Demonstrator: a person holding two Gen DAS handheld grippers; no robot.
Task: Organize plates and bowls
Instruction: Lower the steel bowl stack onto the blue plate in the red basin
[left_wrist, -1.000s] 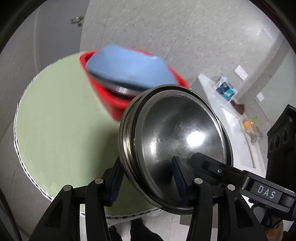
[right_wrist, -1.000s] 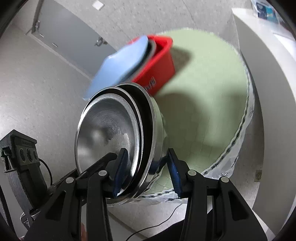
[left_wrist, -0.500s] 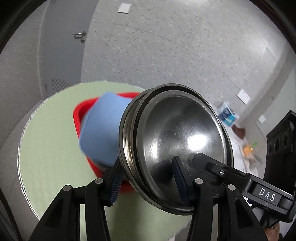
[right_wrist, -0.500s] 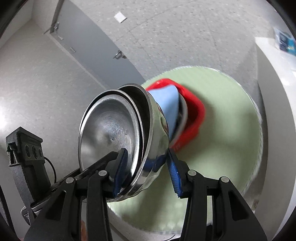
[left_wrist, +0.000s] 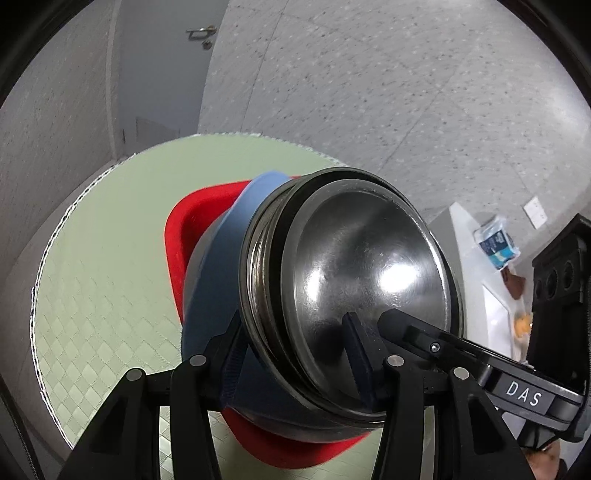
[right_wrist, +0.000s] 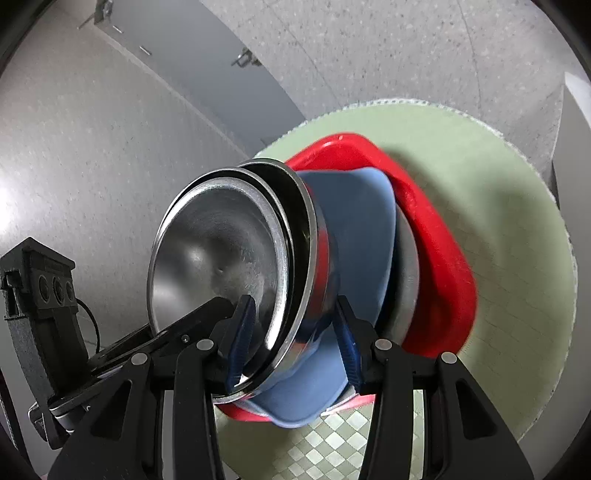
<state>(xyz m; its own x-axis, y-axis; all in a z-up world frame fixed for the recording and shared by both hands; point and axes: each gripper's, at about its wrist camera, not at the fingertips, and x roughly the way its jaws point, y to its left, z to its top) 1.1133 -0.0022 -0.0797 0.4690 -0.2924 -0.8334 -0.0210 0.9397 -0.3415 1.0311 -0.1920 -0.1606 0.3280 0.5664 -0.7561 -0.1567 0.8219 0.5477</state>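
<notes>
Two nested steel bowls are held on edge between both grippers. My left gripper is shut on their rim from one side. My right gripper is shut on the same steel bowls from the opposite side. Right behind the bowls stands a red bin on a round green table, with a blue plate leaning in it. The bowls sit against the blue plate over the red bin. A grey dish shows behind the blue plate.
The green table has bare surface to the sides of the bin. A white counter with a blue packet stands beyond the table. A grey door and speckled wall are in the background.
Both grippers have carried the bowls down and in toward the red bin. The bowls now overlap the blue plate, where they were above and in front of it before.
</notes>
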